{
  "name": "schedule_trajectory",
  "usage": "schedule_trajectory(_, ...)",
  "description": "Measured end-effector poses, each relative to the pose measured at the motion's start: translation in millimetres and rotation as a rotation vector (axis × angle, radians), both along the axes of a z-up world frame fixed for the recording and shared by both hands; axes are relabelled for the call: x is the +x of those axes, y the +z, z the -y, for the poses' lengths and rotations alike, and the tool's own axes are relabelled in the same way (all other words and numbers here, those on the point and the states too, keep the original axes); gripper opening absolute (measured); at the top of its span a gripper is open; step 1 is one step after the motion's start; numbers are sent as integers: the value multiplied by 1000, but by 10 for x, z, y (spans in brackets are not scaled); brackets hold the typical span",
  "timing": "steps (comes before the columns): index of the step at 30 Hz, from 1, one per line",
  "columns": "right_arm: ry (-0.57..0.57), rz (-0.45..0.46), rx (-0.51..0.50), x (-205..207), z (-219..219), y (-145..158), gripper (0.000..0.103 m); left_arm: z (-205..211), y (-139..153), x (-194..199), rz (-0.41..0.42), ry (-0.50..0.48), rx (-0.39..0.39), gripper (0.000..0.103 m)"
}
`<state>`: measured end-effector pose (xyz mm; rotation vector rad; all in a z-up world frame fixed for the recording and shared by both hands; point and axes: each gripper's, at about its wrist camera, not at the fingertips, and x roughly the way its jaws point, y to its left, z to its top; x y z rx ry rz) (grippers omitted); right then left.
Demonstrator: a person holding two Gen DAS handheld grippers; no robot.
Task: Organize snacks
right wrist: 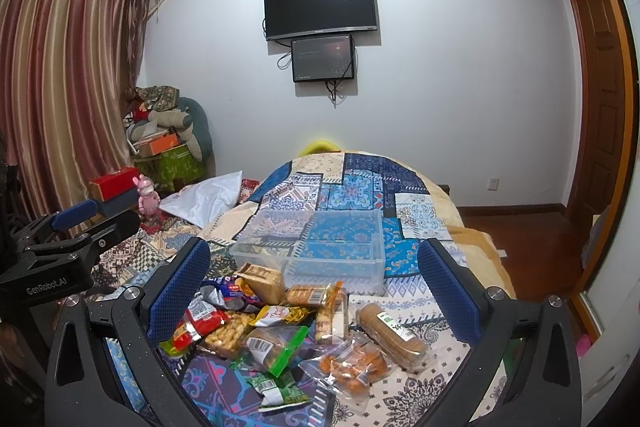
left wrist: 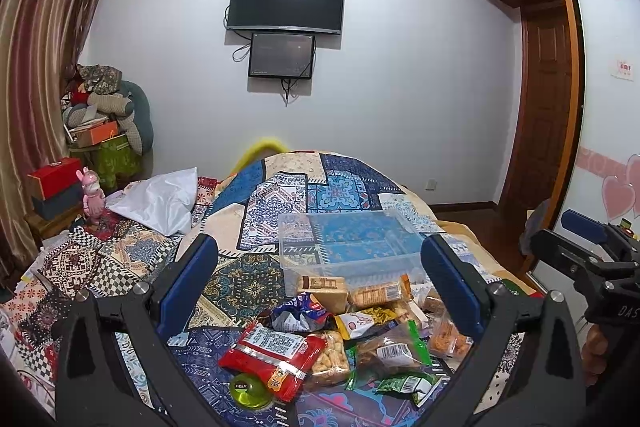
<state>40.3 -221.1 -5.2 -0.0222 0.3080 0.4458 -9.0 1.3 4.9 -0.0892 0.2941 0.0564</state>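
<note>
The left gripper (left wrist: 320,283), with its blue-padded black fingers, hangs above a bed covered by a blue, cream and brown patchwork quilt (left wrist: 256,211); its jaws stand wide apart with nothing between them. The right gripper (right wrist: 316,287) is spread just as wide and grips nothing, and it sits beside the left one, each showing at the edge of the other's view. On the quilt, just below and in front of both grippers, lies a loose pile of wrapped snacks (right wrist: 296,323): a red plastic packet with a white barcode label (left wrist: 272,351), a clear pack of golden puffed pieces (right wrist: 228,333) touching it, a green-edged clear bag of brown cakes (right wrist: 276,345), a small green-and-white sachet (right wrist: 280,393), a clear packet of orange crackers (right wrist: 356,365), and a long sleeve of round tan biscuits (right wrist: 390,333) lying at the pile's right side. A tan block-shaped wafer pack (right wrist: 264,283) leans right against the near wall of a clear rectangular plastic bin (right wrist: 316,247), which stands upright on the quilt just behind the pile; only the quilt pattern shows through its walls. A round yellow-green lidded tub (left wrist: 250,389) rests at the near edge, partly under the red packet. On the white far wall hangs a black flat television (left wrist: 285,2) with a smaller dark screen (left wrist: 281,55) just under it.
</note>
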Motion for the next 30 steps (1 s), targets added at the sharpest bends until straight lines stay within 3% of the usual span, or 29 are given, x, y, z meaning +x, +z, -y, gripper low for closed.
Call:
schedule_trajectory(22, -2, -30, 3, 66, 33, -66, 103, -28, -43, 79, -39, -17, -3, 103)
schedule_trajectory(30, 14, -170, -14, 323, 85, -287, 103, -164, -209, 274, -138, -28, -5, 103)
